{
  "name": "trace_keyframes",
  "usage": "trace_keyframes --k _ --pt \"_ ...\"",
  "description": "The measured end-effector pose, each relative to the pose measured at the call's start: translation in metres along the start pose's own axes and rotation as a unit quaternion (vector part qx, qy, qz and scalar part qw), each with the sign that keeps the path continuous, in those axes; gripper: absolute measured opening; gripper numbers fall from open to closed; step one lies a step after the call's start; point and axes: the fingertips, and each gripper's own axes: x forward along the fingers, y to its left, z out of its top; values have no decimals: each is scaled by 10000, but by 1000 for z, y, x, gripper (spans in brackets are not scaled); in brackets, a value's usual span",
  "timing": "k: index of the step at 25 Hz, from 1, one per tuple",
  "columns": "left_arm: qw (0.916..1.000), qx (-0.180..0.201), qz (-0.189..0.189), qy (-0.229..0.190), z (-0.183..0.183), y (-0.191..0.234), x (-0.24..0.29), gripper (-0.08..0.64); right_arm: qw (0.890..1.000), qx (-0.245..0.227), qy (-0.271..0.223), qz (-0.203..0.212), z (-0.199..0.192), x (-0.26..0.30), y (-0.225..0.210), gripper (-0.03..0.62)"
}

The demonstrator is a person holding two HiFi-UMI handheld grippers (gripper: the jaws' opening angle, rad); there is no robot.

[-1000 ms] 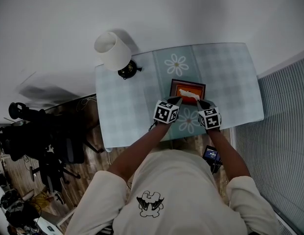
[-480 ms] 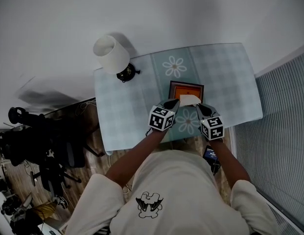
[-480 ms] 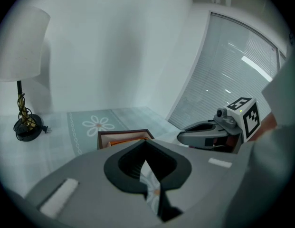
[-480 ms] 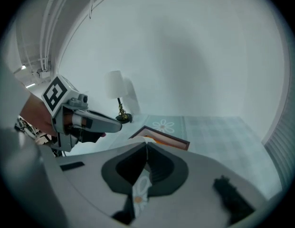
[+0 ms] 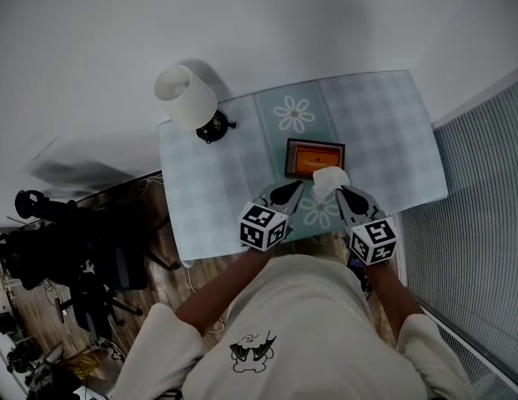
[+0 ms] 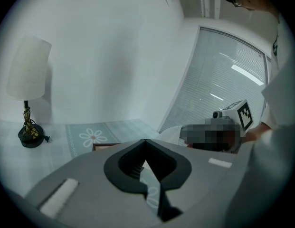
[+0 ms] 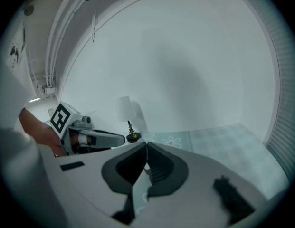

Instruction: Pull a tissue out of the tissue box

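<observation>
The tissue box (image 5: 314,158), orange-topped with a dark frame, lies on the checked tablecloth (image 5: 208,182). A crumpled white tissue (image 5: 329,179) hangs over the box's near right corner, at the tip of my right gripper (image 5: 340,191), which is shut on it. My left gripper (image 5: 297,185) hovers just left of the tissue, off the box, jaws shut with nothing seen between them. In the left gripper view the jaws (image 6: 145,140) meet at the tip, and the tissue (image 6: 173,131) shows white beside the right gripper. In the right gripper view the jaws (image 7: 147,145) are pressed together.
A table lamp (image 5: 190,97) with a white shade stands at the table's far left corner. Daisy prints mark the cloth. Slatted blinds (image 5: 484,223) run along the right. Dark chairs and gear (image 5: 67,240) crowd the floor on the left. A small dark device (image 5: 359,263) sits under the near table edge.
Both grippers have risen and drawn back toward me, off the box. The tissue has come up out of the box with the right gripper.
</observation>
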Motion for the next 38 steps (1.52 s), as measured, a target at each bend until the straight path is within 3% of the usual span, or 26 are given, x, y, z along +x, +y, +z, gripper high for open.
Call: trace_keyframes --k 5,15,19,38 --pt "9990 -238 -51 -382 16 -19 -18 6 9992 140 -372 72 20 -23 14 15" --pt "9947 569 -158 -844 48 -50 -46 6 9923 662 -1040 115 30 -42 36 15" --pt "9957 411 -145 -817 45 -45 -45 6 9924 633 -1039 183 31 -39 38 14" --pt "9966 349 -152 -725 38 -43 -40 6 9952 489 -837 120 26 -35 38 12"
